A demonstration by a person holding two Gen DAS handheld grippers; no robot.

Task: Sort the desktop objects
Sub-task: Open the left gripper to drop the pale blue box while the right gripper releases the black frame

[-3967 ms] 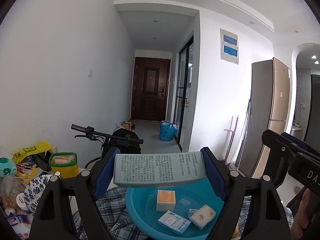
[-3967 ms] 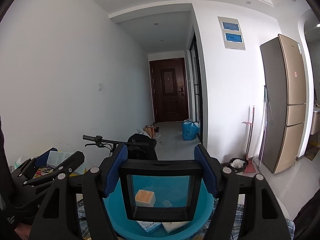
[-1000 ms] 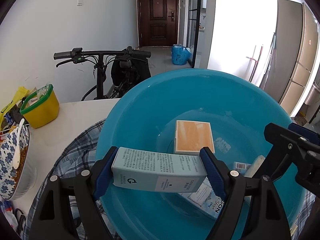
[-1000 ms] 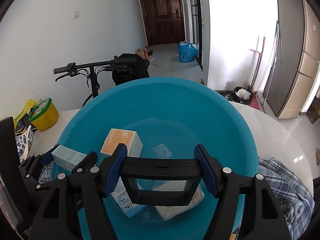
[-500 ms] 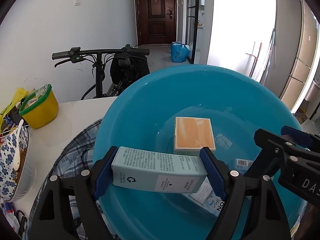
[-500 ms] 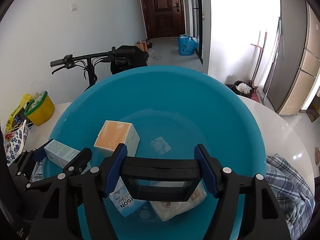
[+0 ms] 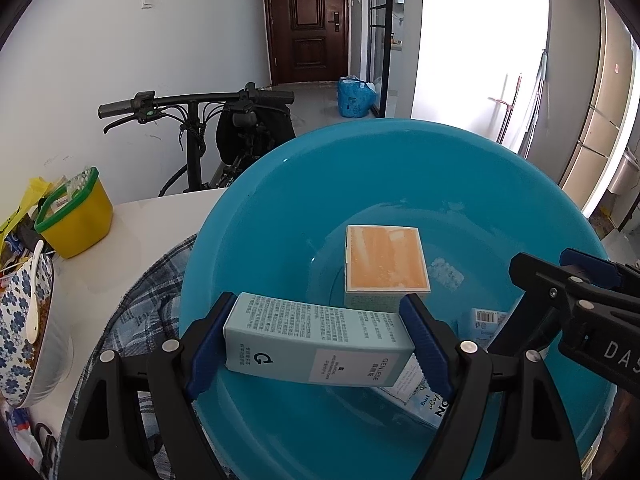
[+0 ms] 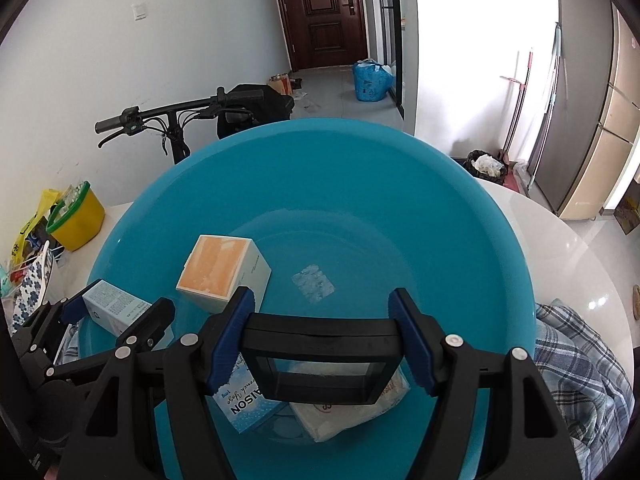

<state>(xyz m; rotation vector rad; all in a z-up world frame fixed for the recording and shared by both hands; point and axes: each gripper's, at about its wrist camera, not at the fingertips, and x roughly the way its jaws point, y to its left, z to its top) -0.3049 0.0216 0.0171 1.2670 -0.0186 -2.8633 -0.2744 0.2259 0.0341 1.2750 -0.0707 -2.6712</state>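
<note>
Presently over a large round teal plastic basin, both tongs angled down into it. Left gripper clamped on a long pale blue-green cardboard box, held crosswise by its two ends between the blue pads, clear of the basin floor, above the near-left wall. Right gripper clamped on a flat black rectangular frame with a clear centre, gripped by its side edges, hanging low over the basin's near part; seen also at the right edge of the left wrist view.

Inside the basin:
- Square-faced box with an orange top and pale sides, resting on the floor left of centre, just beyond the held carton.
- Blue and white printed carton lettered "AISON", lying flat at the near side, partly under the black frame.
- White soft packet, beside that carton, under the frame.
- Small clear patch, a label or film, flat on the floor near the centre.

Outside the basin:
- Blue plaid cloth under and around the basin on a white glossy tabletop.
- Yellow tub with a green rim at the table's left, well apart from the basin.
- Blue-flowered bowl with a white spoon nearer, at far left.
- Black bicycle beyond the table, against the wall.
</note>
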